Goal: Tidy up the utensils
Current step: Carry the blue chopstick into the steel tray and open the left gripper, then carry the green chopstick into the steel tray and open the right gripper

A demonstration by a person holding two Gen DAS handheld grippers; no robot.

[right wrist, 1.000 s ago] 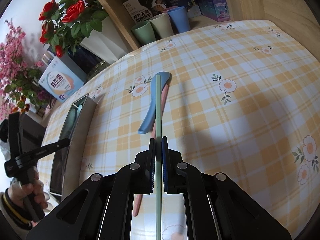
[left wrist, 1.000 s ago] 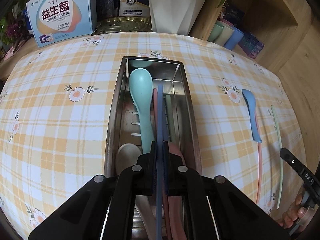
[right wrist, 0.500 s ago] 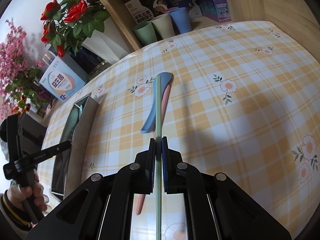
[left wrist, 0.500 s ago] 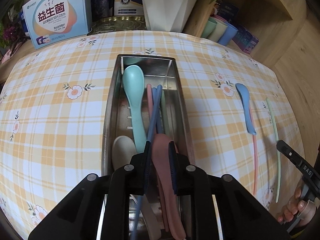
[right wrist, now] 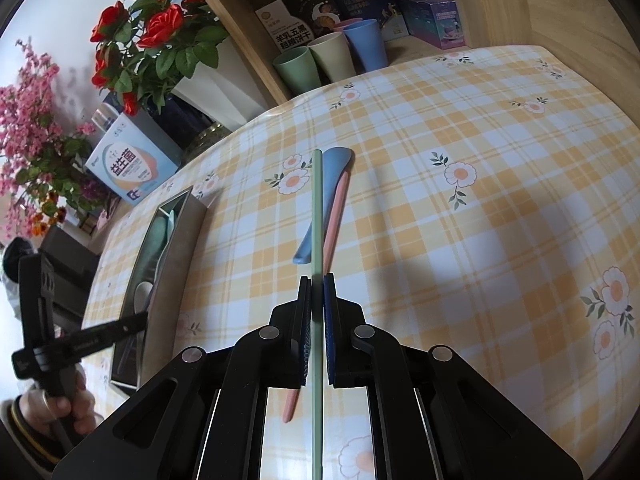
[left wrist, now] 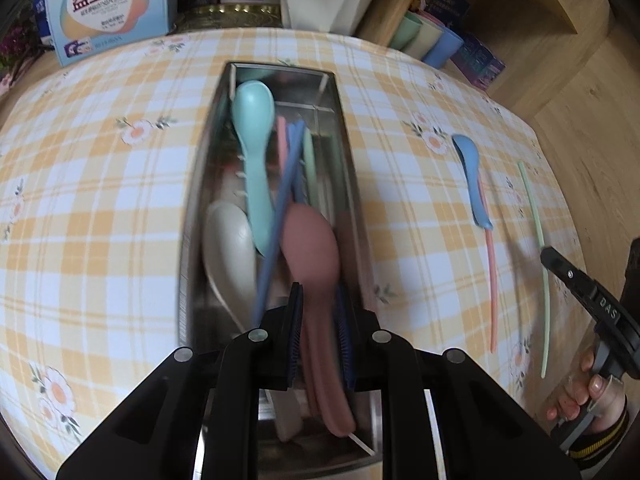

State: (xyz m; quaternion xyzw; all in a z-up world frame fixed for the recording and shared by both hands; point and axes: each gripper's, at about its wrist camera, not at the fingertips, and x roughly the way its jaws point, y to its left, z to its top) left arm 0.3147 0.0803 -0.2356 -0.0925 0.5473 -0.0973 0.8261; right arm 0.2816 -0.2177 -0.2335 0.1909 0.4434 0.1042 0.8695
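A steel tray (left wrist: 352, 184) holds a teal spoon (left wrist: 254, 152), a cream spoon (left wrist: 228, 240), a pink spoon (left wrist: 310, 248) and several chopsticks. A blue chopstick (left wrist: 280, 216) lies aslant across them. My left gripper (left wrist: 319, 312) hovers over the tray's near end, open, with the pink spoon's handle showing below the gap. Right of the tray, a blue spoon (right wrist: 334, 168) and a pink chopstick (right wrist: 334, 216) lie on the checked cloth. My right gripper (right wrist: 316, 292) is shut on a green chopstick (right wrist: 317, 208) beside them.
A white vase of red roses (right wrist: 208, 88), a blue-and-white box (left wrist: 108, 8) and a gold tin stand at the table's back edge. Three cups (right wrist: 332, 60) and boxes sit in a wooden shelf at the back right. A hand (left wrist: 592, 396) grips the right tool.
The left jaws have parted and let go of the blue chopstick, which now lies aslant in the tray. The left gripper has shifted a little over the tray. The right gripper has not moved.
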